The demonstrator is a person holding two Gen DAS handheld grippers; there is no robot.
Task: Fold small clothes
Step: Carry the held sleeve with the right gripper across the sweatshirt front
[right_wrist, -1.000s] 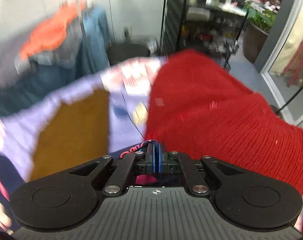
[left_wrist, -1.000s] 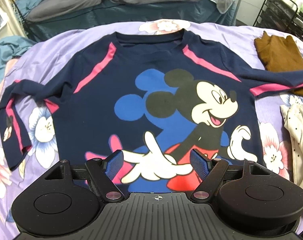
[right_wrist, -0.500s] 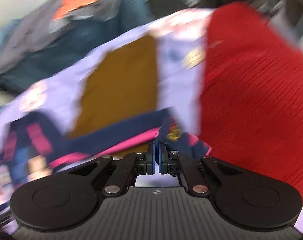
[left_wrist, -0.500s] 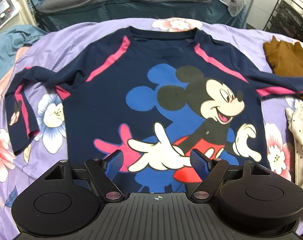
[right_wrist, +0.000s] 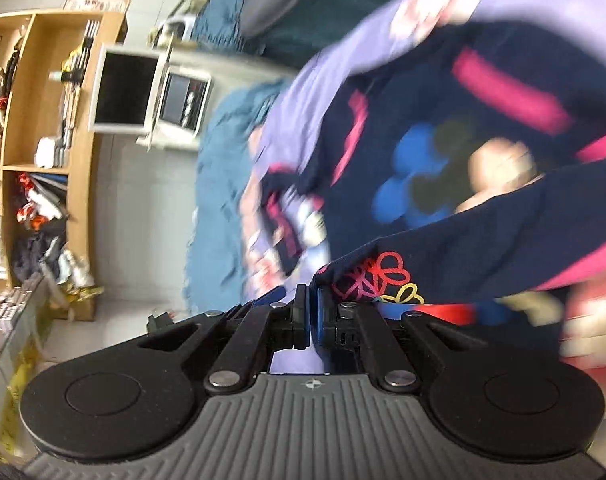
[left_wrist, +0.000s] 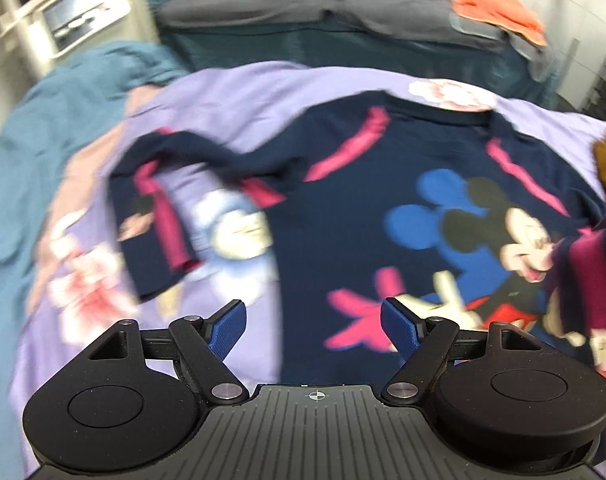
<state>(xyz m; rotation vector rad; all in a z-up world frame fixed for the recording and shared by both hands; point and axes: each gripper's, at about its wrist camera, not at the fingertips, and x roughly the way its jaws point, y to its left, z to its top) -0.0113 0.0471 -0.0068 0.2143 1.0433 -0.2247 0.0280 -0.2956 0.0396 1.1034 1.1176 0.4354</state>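
Since a second ago, my right gripper (right_wrist: pixel 311 312) has swung from facing the red knit and the brown garment to looking across the navy Mickey Mouse shirt (left_wrist: pixel 383 216), dragging the shirt's right sleeve (right_wrist: pixel 463 248) with it. Its jaws are pressed together on the cuff end of that sleeve, where a red and yellow flower print shows just beside the pads. That sleeve now lies lifted over the shirt's front, and in my left wrist view its pink-striped end (left_wrist: pixel 587 272) hangs at the right edge, over the printed mouse. My left gripper (left_wrist: pixel 315 320) has drifted to the left, so the shirt's left sleeve (left_wrist: pixel 159 216) sits more central; its blue fingers (left_wrist: pixel 229 330) stand wide apart with nothing between them, above the shirt's lower hem. Both views are blurred. Spread face up on the purple floral bedsheet (left_wrist: pixel 263 92), the shirt has its collar at the far side and its left sleeve bent downward on the sheet.
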